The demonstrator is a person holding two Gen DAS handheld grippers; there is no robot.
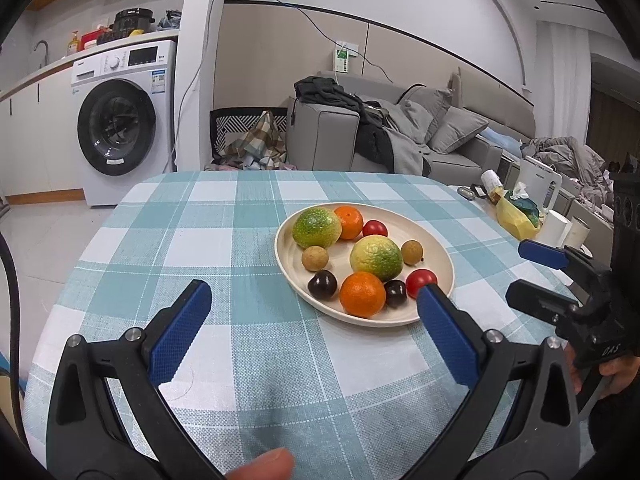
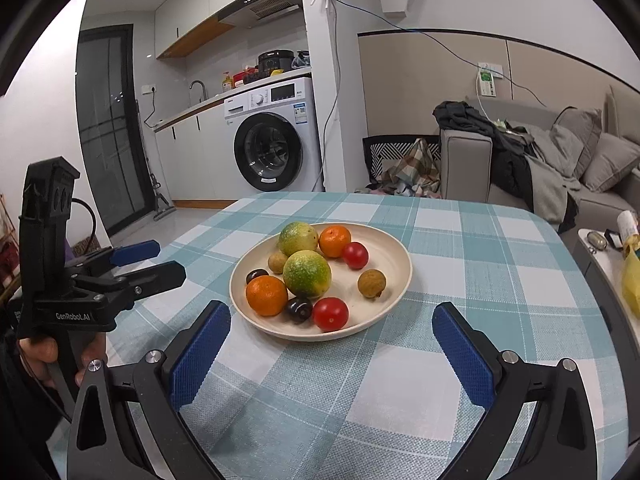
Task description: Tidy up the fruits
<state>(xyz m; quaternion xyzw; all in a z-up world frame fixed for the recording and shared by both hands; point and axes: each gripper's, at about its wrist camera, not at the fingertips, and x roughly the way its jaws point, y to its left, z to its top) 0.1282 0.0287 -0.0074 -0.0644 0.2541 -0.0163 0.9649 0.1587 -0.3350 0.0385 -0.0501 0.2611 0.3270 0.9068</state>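
Both claws are hovering released over the desk [image 2: 440, 240], left claw [image 1: 316, 300] and right claw [image 2: 332, 320] tilting downward; the plate [image 2: 396, 256] at frame centre is holding oranges, tomatoes, longans.

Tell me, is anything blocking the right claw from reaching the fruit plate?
No, nothing visible. Only bare checked tablecloth lies between the open right claw and the plate of fruit. The left claw hangs off to the side, clear of the path.

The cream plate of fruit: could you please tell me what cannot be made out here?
- Left wrist view: near red tomato partly hidden by a blue finger pad of the left gripper.
- Right wrist view: far dark plum mostly behind the near orange.
- Cream plate underside: unseen.
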